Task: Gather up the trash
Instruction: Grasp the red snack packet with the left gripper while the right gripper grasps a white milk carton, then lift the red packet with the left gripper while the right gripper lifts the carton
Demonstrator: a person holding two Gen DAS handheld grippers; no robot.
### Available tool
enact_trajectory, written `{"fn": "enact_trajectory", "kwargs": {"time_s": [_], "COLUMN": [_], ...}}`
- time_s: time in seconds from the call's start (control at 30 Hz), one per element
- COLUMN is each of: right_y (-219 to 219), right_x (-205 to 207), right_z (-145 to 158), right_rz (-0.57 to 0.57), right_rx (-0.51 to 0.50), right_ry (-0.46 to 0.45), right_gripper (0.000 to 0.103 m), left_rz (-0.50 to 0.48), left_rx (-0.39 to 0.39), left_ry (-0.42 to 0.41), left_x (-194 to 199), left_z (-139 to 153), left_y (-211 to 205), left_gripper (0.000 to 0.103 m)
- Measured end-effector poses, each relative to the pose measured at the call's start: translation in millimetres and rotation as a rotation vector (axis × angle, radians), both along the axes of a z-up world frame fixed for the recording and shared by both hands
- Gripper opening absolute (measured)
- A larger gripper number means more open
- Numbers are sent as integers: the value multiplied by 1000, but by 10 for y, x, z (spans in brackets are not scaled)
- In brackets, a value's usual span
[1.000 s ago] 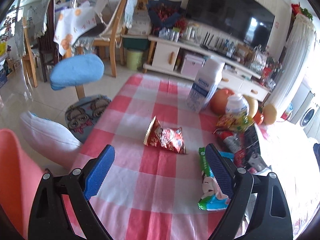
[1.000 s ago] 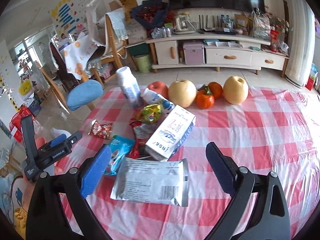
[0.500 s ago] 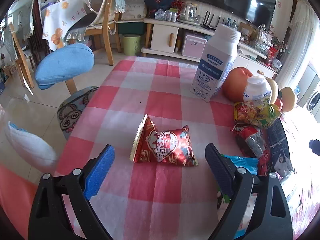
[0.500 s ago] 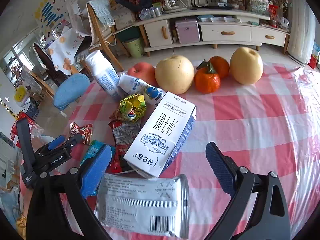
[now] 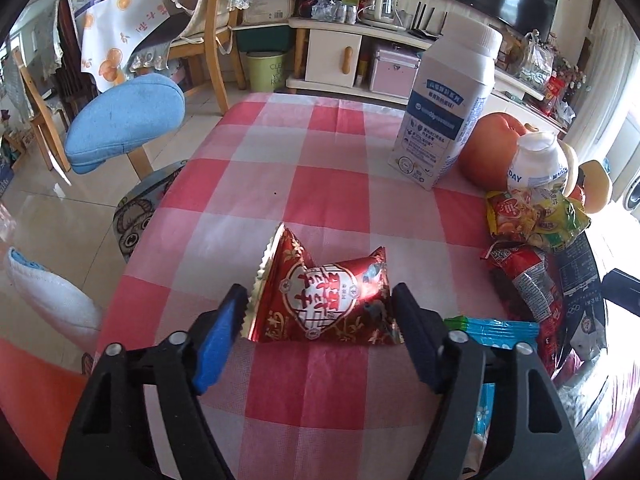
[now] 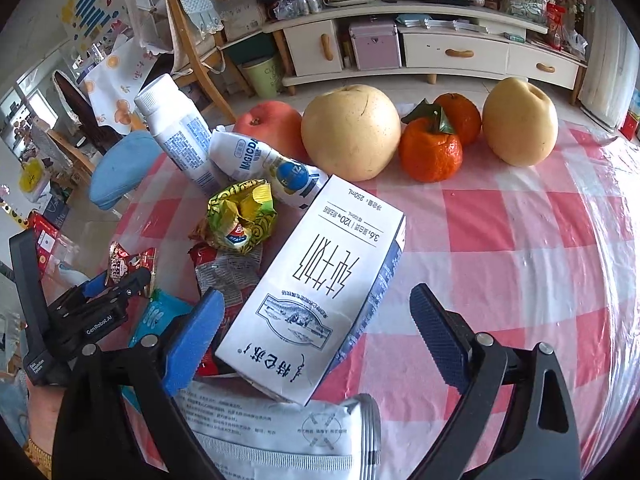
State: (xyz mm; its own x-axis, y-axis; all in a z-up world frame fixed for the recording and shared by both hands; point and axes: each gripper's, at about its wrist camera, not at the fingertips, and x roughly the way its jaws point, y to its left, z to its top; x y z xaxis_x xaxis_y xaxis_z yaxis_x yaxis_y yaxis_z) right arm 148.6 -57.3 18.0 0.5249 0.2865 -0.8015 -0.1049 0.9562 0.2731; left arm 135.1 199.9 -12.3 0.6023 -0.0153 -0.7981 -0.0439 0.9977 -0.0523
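Red snack packet (image 5: 326, 300) lies on worktop (image 5: 320, 184) between left tongs (image 5: 320, 312); jaws just been closing, flank both ends, not yet pinching. Squeeze packet's middle, foil is slippery. Right tongs (image 6: 316, 320) released, jaws just narrowed slightly, straddling near end of milk carton (image 6: 320, 292), no pad contact. Lower further, clamp across carton's width. Beyond carton: yellow wrapper (image 6: 242, 216), fruit (image 6: 350, 132) to leave.
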Motion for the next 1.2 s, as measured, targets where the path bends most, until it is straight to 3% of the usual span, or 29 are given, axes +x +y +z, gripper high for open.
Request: {"fn": "enact_trajectory", "kwargs": {"time_s": [0.03, 0.63, 0.97, 1.1, 1.13, 1.2], "right_y": [15, 78, 155, 151, 154, 140], "right_x": [5, -81, -402, -567, -591, -650], "right_z": [-10, -5, 47, 65, 77, 121], "right_rz": [5, 126, 237, 268, 271, 283], "right_rx": [0, -100, -128, -151, -156, -140], "right_ry": [4, 19, 12, 7, 5, -9], "right_gripper": [83, 59, 55, 54, 52, 28], "left_rz": [-2, -90, -166, -172, -171, -175], "left_rx": [1, -26, -48, -95, -105, -118], "left_ry": [-1, 17, 20, 21, 20, 18], "left_x": [-10, -244, -585, -739, -768, -822], "left_z": [3, 47, 46, 58, 60, 62], "left_y": [-11, -331, -612, -630, -626, -616], "left_gripper": [69, 55, 53, 38, 37, 31]}}
